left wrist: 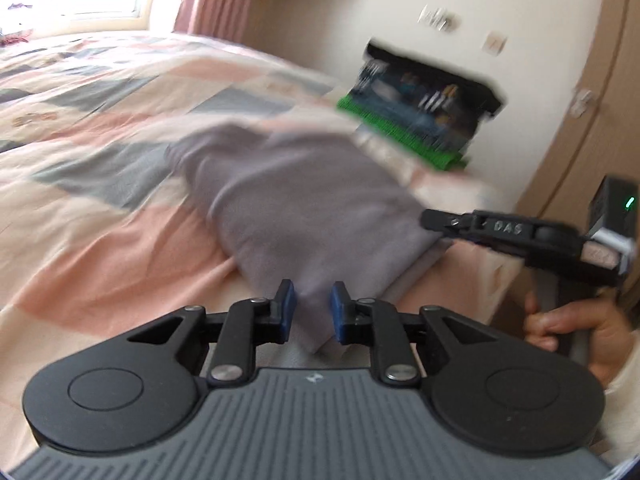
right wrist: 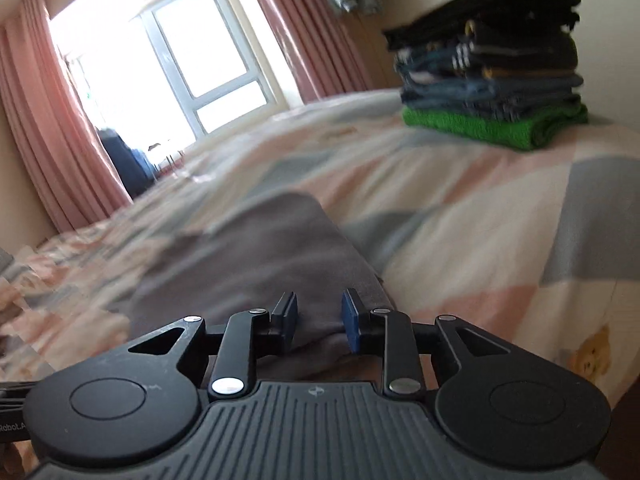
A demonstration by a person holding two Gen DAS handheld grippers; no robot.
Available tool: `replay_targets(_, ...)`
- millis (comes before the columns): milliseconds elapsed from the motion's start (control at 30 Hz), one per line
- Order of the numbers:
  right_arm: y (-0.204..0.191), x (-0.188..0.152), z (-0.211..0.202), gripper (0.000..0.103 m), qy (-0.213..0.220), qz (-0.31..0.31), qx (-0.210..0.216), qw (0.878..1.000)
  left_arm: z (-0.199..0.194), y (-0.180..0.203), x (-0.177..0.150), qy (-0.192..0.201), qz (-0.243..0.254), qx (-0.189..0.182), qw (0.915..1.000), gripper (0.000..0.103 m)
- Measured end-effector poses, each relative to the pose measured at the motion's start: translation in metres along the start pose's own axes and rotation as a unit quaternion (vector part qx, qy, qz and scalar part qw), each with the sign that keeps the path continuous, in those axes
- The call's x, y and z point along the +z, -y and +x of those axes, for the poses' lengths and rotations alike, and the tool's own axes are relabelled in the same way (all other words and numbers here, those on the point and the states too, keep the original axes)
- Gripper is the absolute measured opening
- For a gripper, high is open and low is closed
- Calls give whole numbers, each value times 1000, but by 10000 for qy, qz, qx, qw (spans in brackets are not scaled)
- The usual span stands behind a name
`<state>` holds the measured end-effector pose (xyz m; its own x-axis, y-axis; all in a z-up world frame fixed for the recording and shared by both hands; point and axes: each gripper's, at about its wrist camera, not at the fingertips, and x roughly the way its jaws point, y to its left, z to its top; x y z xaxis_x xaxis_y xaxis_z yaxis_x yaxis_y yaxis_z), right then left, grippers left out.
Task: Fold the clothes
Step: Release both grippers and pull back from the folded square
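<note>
I have both grippers, left (left wrist: 312, 308) and right (right wrist: 319, 316), parted and empty at the grey garment (left wrist: 304, 200) (already folded, I think); next, carry it to the stack (right wrist: 492, 68).

open bedspread (right wrist: 460, 216) ahead, folded clothes stack (right wrist: 492, 68) far right

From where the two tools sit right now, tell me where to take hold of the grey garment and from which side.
Grip the grey garment at its near folded corner, coming in low from the bed's near edge. That end bulges up off the patchwork bedspread between the open pads of the left hand-held gripper, so a pad can likely slip under. The right hand-held gripper could take the adjoining edge.
</note>
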<state>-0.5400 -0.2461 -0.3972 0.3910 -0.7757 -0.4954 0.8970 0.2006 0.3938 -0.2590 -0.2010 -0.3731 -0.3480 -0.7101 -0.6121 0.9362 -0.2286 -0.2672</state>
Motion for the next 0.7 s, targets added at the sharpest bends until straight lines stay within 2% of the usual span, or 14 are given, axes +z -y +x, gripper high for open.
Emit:
replay_targets(67, -3, 3, -3, 28, -60, -29, -38, 10000, 1, 1, -2, -112, -170, 100, 9997, 19)
replay_targets(133, -9, 7, -17, 33, 17, -30, -34, 10000, -9, 6, -2, -133, -207, 223, 9994, 18)
replay_targets(200, -16, 6, -35, 49, 149, -25, -47, 9999, -21, 12, -2, -151, -225, 358, 9990, 18)
replay_targets(333, -27, -14, -66, 53, 147, 216, -123, 9996, -42, 21, -7, -281, -386, 658, 9967, 20)
replay_targets(433, -33, -37, -81, 65, 44, 401, -199, 9990, -56, 27, -14, -390, -478, 832, 9946, 26)
replay_targets(633, -50, -66, -110, 71, -44, 684, -256, 9973, -83, 41, -29, -444, -242, 1269, 9906, 34)
replay_targets(700, -60, -69, -121, 79, 5, 700, -260, 9972, -93, 44, -32, -394, -204, 1363, 9897, 38)
